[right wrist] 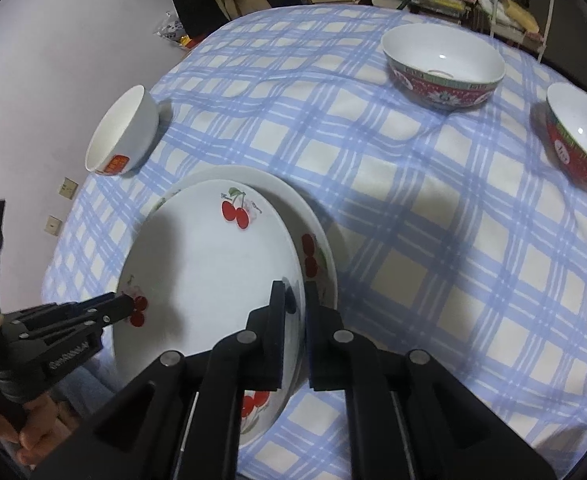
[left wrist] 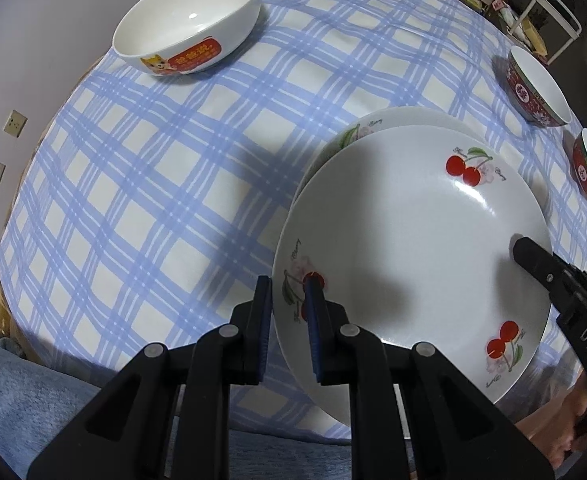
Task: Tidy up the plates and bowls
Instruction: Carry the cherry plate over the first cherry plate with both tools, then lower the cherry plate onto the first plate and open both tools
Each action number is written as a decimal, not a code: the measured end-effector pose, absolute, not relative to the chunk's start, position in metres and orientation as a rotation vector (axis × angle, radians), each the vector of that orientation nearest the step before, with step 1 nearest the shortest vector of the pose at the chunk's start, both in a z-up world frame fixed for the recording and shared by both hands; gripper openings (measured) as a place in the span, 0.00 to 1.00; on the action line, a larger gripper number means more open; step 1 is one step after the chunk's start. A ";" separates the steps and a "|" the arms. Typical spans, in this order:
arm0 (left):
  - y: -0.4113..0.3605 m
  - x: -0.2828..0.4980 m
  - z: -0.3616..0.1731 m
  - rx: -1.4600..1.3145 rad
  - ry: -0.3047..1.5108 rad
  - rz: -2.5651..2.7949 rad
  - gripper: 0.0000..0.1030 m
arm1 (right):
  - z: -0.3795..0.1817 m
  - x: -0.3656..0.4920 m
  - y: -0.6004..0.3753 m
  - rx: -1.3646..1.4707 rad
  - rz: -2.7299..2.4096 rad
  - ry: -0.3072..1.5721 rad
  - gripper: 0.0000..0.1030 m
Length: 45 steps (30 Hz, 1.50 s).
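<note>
1. Gripping the near-left rim of the top cherry plate (left wrist: 409, 248), the left hand-held gripper (left wrist: 289, 280) has its jaws nearly closed, one finger above the rim and one under it.
2. The right hand-held gripper (right wrist: 295, 286) is clamped on the same plate's opposite rim (right wrist: 213, 264), jaws almost fully closed on the thin edge.
3. That plate sits over a second cherry plate (left wrist: 381, 122), offset toward the viewer; whether the two touch cannot be told.
4. Both plates are at the near edge of the table (left wrist: 153, 184), which carries a blue checked cloth.
5. A white bowl with a red label (left wrist: 189, 20) stands far left; two red-patterned bowls, a farther (right wrist: 445, 66) and a nearer (right wrist: 577, 140), stand far right, well apart from the plates.
</note>
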<state>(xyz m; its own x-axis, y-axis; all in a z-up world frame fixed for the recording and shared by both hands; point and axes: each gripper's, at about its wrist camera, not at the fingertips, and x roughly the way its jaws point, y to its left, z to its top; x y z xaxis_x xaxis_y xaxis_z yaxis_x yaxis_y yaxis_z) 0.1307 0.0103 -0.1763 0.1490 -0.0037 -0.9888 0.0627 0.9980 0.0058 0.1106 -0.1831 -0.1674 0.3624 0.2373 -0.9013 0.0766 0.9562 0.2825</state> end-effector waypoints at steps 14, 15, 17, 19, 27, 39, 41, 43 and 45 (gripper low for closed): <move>0.000 0.133 -0.181 0.039 1.417 -0.116 0.16 | -0.168 0.110 -0.184 0.232 0.050 1.149 0.12; 0.000 0.133 -0.181 0.045 1.416 -0.115 0.16 | -0.169 0.109 -0.183 0.231 0.050 1.143 0.12; -0.002 0.134 -0.182 0.050 1.413 -0.112 0.16 | -0.170 0.109 -0.183 0.225 0.053 1.140 0.12; -0.006 0.133 -0.180 0.046 1.411 -0.109 0.16 | -0.170 0.108 -0.183 0.227 0.051 1.130 0.12; -0.005 0.132 -0.174 0.042 1.395 -0.099 0.16 | -0.171 0.103 -0.185 0.250 0.053 1.084 0.12; 0.004 0.138 -0.165 0.032 1.362 -0.102 0.17 | -0.169 0.103 -0.194 0.290 0.039 1.057 0.13; 0.005 0.138 -0.165 0.056 1.358 -0.104 0.17 | -0.169 0.102 -0.193 0.286 0.037 1.061 0.13; 0.004 0.135 -0.164 0.074 1.354 -0.092 0.20 | -0.170 0.101 -0.191 0.278 0.036 1.066 0.13; 0.004 0.134 -0.163 0.073 1.353 -0.077 0.20 | -0.171 0.101 -0.189 0.271 0.032 1.069 0.13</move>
